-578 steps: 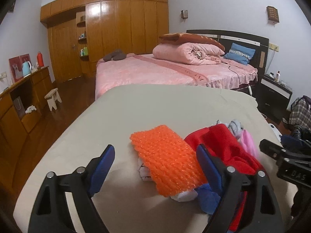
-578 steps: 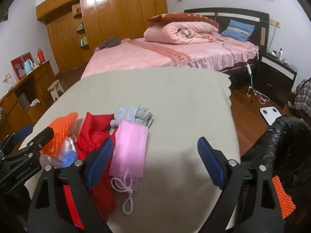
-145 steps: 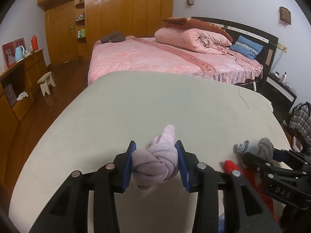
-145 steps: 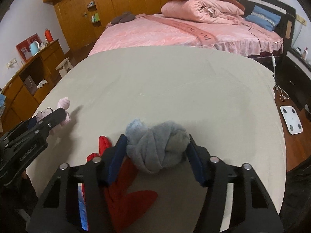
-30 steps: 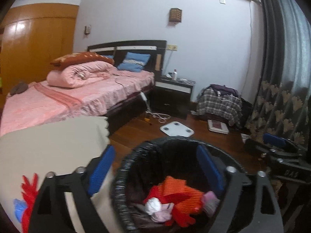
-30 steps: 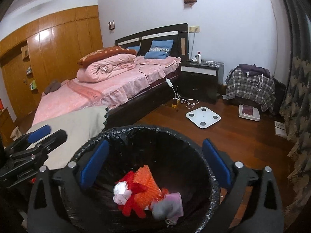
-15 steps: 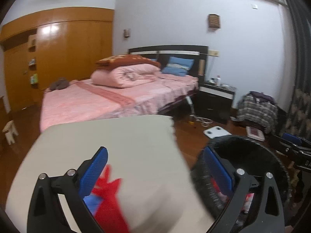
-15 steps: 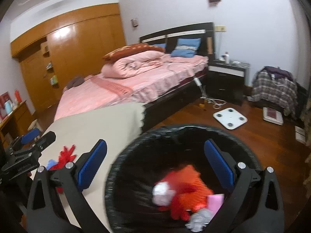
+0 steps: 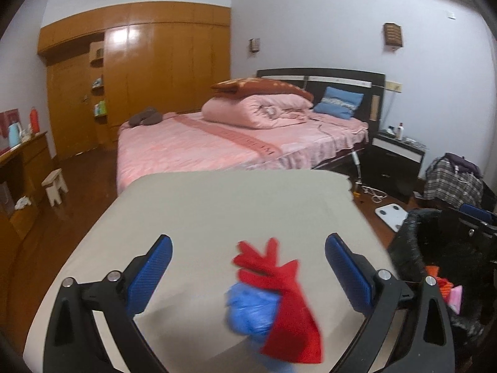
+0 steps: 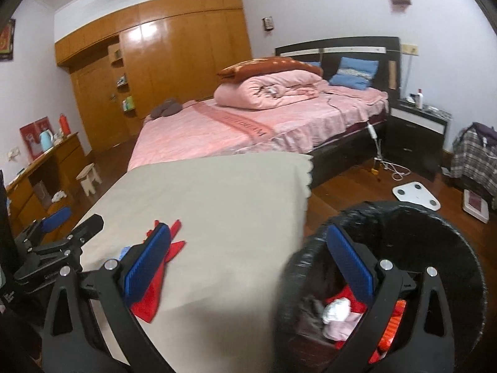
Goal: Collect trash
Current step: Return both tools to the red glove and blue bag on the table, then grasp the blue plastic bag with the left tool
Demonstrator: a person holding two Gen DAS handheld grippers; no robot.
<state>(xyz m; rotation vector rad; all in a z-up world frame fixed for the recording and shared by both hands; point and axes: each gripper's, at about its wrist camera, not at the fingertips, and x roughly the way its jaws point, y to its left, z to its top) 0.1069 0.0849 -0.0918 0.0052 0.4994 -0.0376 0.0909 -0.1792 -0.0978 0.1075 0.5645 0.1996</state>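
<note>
Jaws wide; one red glove (image 9: 279, 295)

We see the left gripper (image 9: 248, 275) as a matte black frame with two angled arms, each pierced by a triangular cut-out and fastened with round silver screws. Its fingers (image 9: 149, 275) carry ribbed blue pads on their inner faces. The right gripper (image 10: 248, 264) is of the same build: black arms, silver screws, blue ribbed pads (image 10: 349, 261). In the right wrist view we also see the left gripper from the side, with small white lettering on its black body, too small for us to read.
</note>
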